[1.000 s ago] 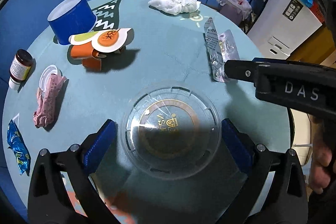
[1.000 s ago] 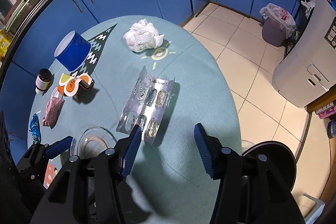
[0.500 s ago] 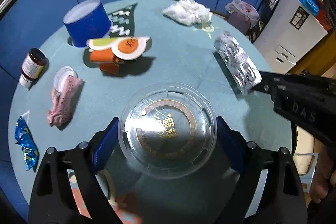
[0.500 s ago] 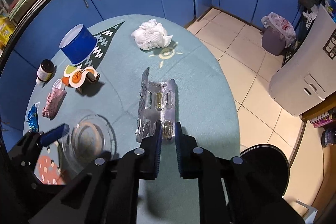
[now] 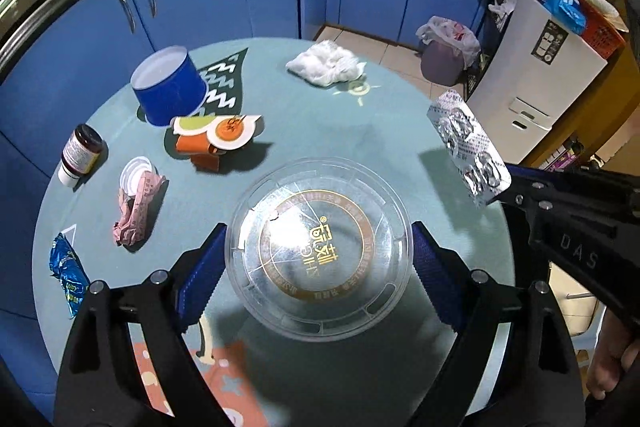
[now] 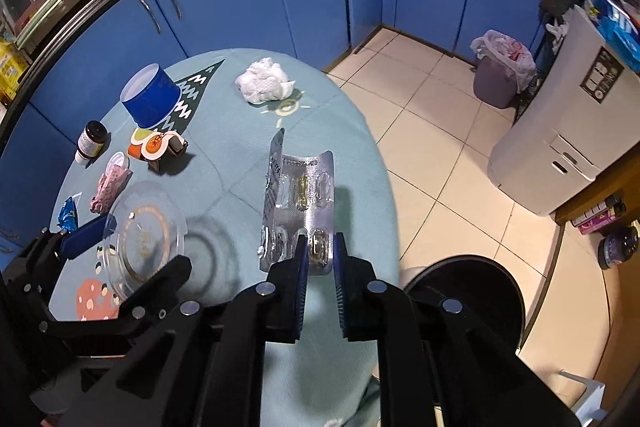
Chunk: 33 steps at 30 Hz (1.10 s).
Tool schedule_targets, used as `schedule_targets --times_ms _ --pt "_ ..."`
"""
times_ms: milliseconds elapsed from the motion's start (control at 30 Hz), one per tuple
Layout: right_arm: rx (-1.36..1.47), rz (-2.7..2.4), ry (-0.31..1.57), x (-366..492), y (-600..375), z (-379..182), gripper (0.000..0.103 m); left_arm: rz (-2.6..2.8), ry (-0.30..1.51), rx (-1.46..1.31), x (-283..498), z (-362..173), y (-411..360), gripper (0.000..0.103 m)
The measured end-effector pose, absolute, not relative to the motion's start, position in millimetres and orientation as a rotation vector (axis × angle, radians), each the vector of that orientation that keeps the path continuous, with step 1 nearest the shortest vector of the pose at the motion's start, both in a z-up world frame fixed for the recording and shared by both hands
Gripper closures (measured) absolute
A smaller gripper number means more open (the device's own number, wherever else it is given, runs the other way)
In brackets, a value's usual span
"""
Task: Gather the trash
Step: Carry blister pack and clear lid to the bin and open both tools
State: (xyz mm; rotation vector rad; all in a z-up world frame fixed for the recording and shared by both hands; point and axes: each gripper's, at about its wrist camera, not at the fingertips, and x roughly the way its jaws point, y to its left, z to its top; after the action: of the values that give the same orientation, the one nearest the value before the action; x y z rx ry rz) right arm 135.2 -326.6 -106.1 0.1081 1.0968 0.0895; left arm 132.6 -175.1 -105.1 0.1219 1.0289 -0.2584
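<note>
Trash mostly still litters the round table point(image 5: 304, 131): blue wrapper point(image 5: 66, 277), pink wrapper point(image 5: 136, 203), upturned blue cup point(image 5: 168, 93), tissue wad point(image 5: 326, 67). Left gripper point(image 5: 318, 259) clamps the empty clear lid point(image 5: 318, 247), lifted; right gripper point(image 6: 320, 259) pinches a blister pack point(image 6: 298, 207) above the table.

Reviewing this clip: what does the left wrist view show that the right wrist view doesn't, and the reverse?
Only the left wrist view shows both pads of the left tool gripping the clear lid, and the blister pack's foil back. Only the right wrist view shows the right tool shut on the pack's capsule side, and the dark bin below the table's edge. Both show the blue cup, the white tissue wad and the brown bottle.
</note>
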Motion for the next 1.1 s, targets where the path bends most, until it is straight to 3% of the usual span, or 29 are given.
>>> schedule_targets --times_ms 1100 --pt "0.259 -0.128 1.044 40.0 -446.1 -93.5 0.090 -0.452 0.914 0.266 81.2 -63.3 -302.3 0.016"
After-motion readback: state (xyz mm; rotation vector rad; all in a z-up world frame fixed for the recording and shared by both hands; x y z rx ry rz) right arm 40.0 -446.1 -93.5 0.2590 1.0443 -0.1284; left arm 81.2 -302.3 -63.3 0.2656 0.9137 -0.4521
